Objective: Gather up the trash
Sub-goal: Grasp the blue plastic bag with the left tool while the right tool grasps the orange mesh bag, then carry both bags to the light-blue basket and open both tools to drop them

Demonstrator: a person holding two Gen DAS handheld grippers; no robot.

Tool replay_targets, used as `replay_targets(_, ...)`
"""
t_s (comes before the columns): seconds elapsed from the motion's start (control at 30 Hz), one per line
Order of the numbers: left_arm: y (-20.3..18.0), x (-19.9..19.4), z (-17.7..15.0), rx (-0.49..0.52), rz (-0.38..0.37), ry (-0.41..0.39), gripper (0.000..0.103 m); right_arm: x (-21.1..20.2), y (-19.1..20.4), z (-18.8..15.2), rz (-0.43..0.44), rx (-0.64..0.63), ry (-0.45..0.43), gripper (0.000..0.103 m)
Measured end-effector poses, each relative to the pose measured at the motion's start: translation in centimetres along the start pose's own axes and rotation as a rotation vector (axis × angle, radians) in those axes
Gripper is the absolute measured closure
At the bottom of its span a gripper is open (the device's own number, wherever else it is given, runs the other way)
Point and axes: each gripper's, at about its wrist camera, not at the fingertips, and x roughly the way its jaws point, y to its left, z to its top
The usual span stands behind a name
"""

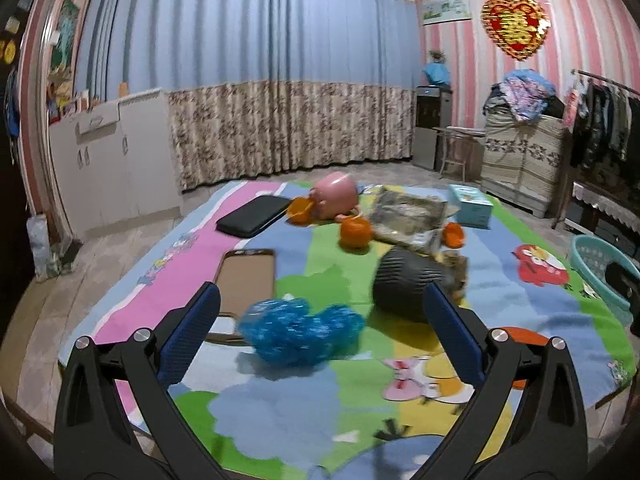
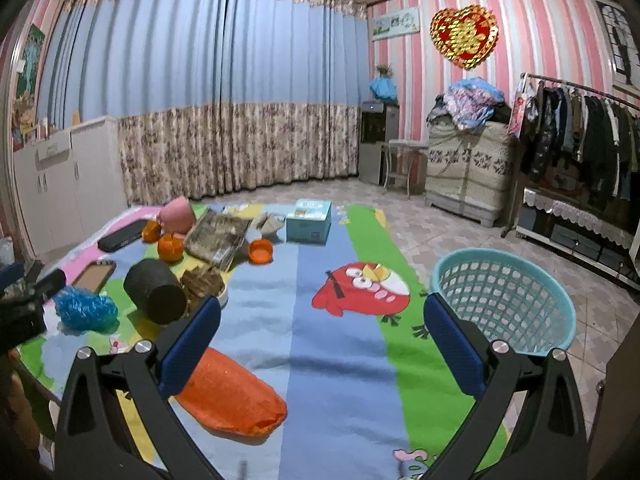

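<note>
A crumpled blue plastic bag (image 1: 300, 330) lies on the cartoon play mat (image 1: 280, 420), just ahead of my open left gripper (image 1: 320, 328), between its fingers' line of sight. It also shows in the right wrist view (image 2: 84, 310). A flat orange bag (image 2: 228, 392) lies by the left finger of my open, empty right gripper (image 2: 320, 330). A teal mesh basket (image 2: 504, 300) stands on the floor off the mat's right edge, behind the right finger. Orange peels (image 1: 356, 232), crumpled wrappers (image 1: 408, 216) and brown scraps (image 2: 204, 280) lie mid-mat.
A dark cylinder (image 1: 408, 284) lies on its side near the blue bag. A pink cup (image 1: 336, 196), black case (image 1: 254, 216), phone case (image 1: 248, 280) and teal box (image 1: 472, 204) sit further back. Cabinets, curtains and a clothes rack ring the room.
</note>
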Motion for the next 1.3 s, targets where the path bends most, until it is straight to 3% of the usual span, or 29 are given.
replay_targets(0.37, 1.0, 4.5, -2.2, 0.053, 0.029, 0.089, 0.005, 2.0, 5.0, -2.2, 0.055, -0.135, 0.130, 0.004)
replay_targets(0.53, 0.8, 6.2, -3.0, 0.104, 0.068, 0.113, 0.005, 3.4, 6.0, -3.4, 0.104, -0.119, 0.203, 0.004)
replay_targets(0.73, 0.9, 8.1, -3.5, 0.111, 0.019, 0.178, 0.025, 5.2, 7.4, -4.8, 0.094, -0.124, 0.267, 0.004)
replay_targets(0.83, 0.7, 8.7, -3.9, 0.132, 0.002, 0.190, 0.039, 5.6, 7.5, -4.8, 0.107, -0.099, 0.269, 0.006)
replay_targets(0.9, 0.6, 8.9, -4.1, 0.139, -0.012, 0.199, 0.051, 5.9, 7.5, -4.8, 0.131, -0.095, 0.285, 0.015)
replay_targets(1.0, 0.6, 8.6, -4.1, 0.135, -0.025, 0.195, 0.058, 5.9, 7.9, -5.0, 0.183, -0.096, 0.293, 0.031)
replay_targets(1.1, 0.6, 8.4, -4.0, 0.133, -0.030, 0.194, 0.063, 5.8, 8.2, -5.0, 0.216, -0.106, 0.291, 0.047)
replay_targets(1.27, 0.1, 7.6, -3.7, 0.143, -0.028, 0.183, 0.067, 5.5, 7.5, -4.6, 0.286, -0.073, 0.289, 0.066)
replay_targets(1.3, 0.0, 7.4, -3.6, 0.143, -0.029, 0.180, 0.068, 5.4, 7.3, -4.5, 0.293, -0.072, 0.286, 0.076)
